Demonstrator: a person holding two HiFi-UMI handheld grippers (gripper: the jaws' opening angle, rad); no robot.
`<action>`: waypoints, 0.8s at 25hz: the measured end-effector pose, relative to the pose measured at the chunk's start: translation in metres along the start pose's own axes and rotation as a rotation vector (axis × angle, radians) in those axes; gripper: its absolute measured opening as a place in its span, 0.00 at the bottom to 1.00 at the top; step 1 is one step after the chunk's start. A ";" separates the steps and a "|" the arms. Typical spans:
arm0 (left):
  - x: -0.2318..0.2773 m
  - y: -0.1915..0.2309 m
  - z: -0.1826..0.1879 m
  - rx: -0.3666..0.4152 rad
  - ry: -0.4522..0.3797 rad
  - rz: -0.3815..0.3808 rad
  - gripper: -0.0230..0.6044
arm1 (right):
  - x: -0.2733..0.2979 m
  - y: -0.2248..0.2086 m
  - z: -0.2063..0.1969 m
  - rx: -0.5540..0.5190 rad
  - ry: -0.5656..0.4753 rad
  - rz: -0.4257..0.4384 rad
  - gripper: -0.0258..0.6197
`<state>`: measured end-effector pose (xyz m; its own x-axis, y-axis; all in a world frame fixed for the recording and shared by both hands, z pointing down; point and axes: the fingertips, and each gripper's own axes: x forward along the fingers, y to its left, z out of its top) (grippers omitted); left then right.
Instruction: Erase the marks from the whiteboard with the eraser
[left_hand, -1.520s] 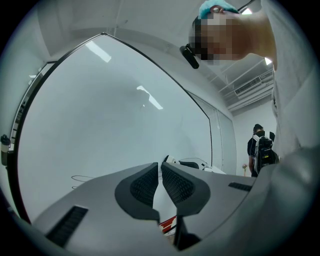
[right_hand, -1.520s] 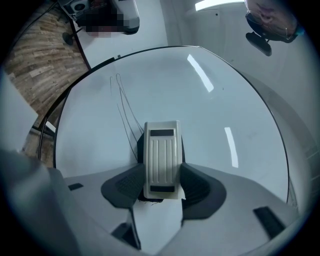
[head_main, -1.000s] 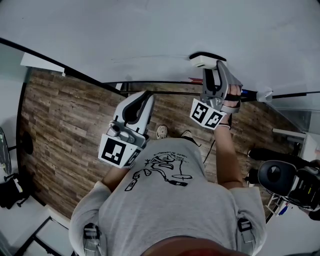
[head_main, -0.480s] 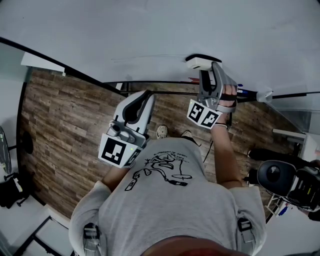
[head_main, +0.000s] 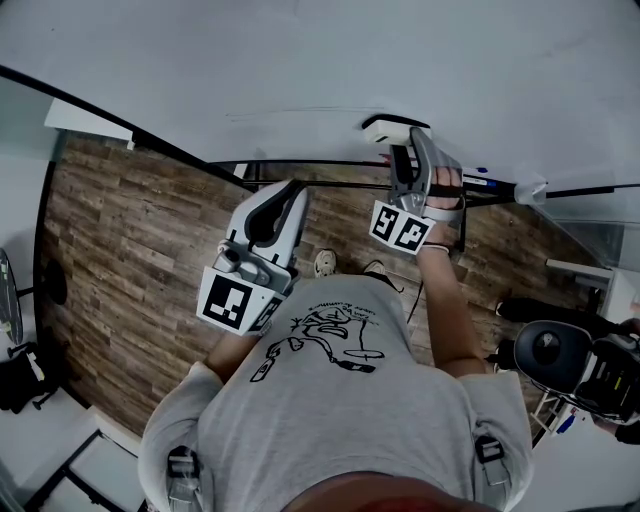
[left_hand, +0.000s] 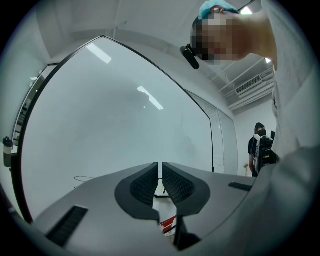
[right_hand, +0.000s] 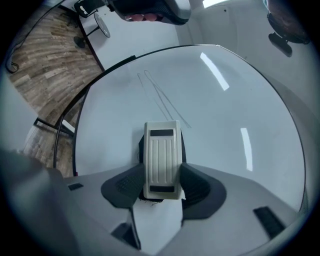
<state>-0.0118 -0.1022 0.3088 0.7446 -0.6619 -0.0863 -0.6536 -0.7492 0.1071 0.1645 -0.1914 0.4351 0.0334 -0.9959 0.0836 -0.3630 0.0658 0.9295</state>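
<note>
The whiteboard (head_main: 300, 60) fills the top of the head view. A cream eraser (head_main: 388, 129) with a black felt base rests flat against it near its lower edge. My right gripper (head_main: 402, 150) is shut on the eraser (right_hand: 161, 159), whose ribbed back faces the camera. Thin pen marks (right_hand: 162, 100) run diagonally across the board (right_hand: 225, 130) just beyond the eraser; in the head view a faint line (head_main: 300, 113) lies left of it. My left gripper (head_main: 282, 200) hangs in front of the person's chest, off the board, jaws nearly touching with nothing between them (left_hand: 160, 181).
A black-framed marker tray (head_main: 500, 185) with pens runs along the board's lower edge. Wood-plank floor (head_main: 120, 230) lies below. A rolling chair (head_main: 560, 360) stands at the right. Another person (left_hand: 261, 150) stands far off beside the board.
My right gripper has slid the eraser leftward and slightly up along the board's lower part. The left gripper has stayed still.
</note>
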 end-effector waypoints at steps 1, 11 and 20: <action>-0.001 -0.001 0.000 -0.001 0.002 0.002 0.10 | 0.001 0.009 -0.002 0.002 0.002 0.025 0.40; -0.017 0.007 0.001 -0.002 -0.003 0.039 0.10 | -0.015 0.025 0.006 0.085 0.027 0.159 0.40; -0.018 0.010 0.003 -0.005 -0.014 0.032 0.10 | -0.037 -0.042 0.047 0.109 -0.051 0.071 0.40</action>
<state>-0.0324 -0.0982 0.3087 0.7214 -0.6858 -0.0961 -0.6764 -0.7276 0.1145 0.1346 -0.1599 0.3758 -0.0427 -0.9910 0.1265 -0.4620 0.1318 0.8770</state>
